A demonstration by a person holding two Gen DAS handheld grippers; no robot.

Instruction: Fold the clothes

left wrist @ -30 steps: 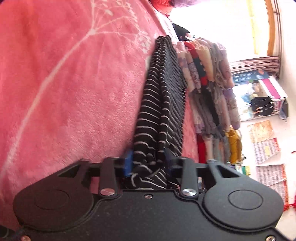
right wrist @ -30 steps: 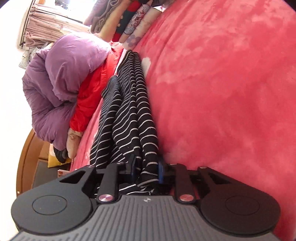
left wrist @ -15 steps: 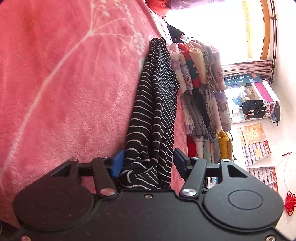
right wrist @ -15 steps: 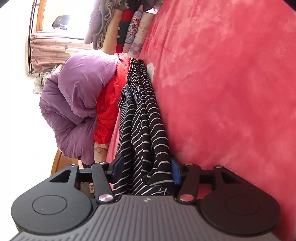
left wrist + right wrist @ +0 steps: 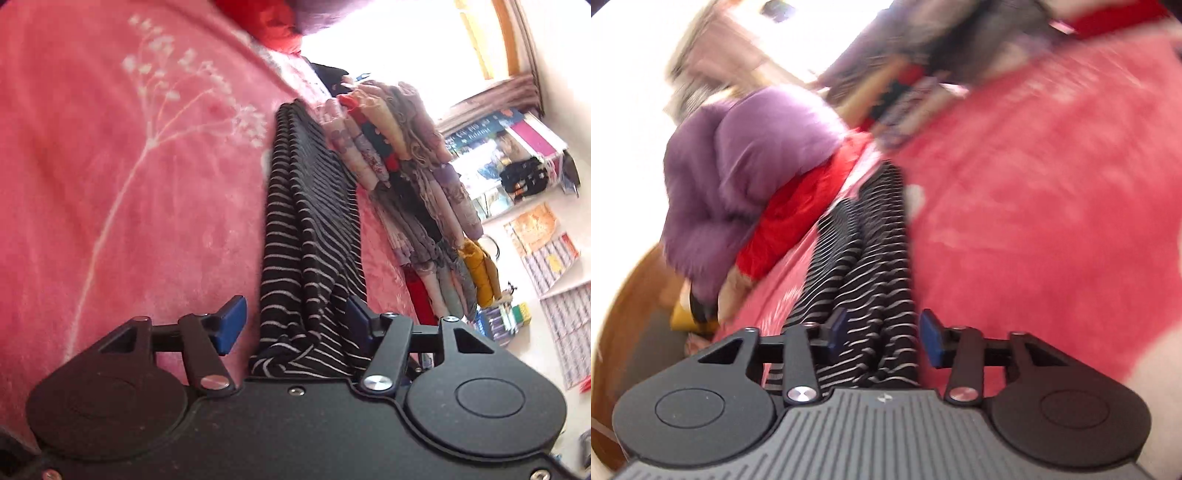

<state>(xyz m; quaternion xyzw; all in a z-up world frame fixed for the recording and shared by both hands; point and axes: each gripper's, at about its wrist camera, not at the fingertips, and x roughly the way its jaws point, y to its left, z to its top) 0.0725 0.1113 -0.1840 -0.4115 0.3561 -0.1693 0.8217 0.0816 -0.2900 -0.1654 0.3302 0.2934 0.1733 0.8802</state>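
**Both grippers let go of the striped garment on the bed**

In the left wrist view, the left gripper [image 5: 293, 321] has its jaws spread wide, blue pads clear on the left side and just touching cloth on the right. The striped garment [image 5: 306, 229] lies between them as a long narrow fold, running from the lower middle of the frame up toward the top centre over the pink blanket [image 5: 110, 184]. To its right a stack of folded clothes [image 5: 406, 177] sits just beside it.

In the right wrist view, which is blurred, the right gripper [image 5: 882, 334] also stands with jaws wide, the striped garment [image 5: 875, 258] loose between them. A purple jacket [image 5: 738, 177] and red jacket [image 5: 798, 206] sit in the left half.

The step in hand looks like the release after a fold. The next move likely calls for backing both grippers off without dragging the cloth, then re-gripping the ends for a crosswise fold.
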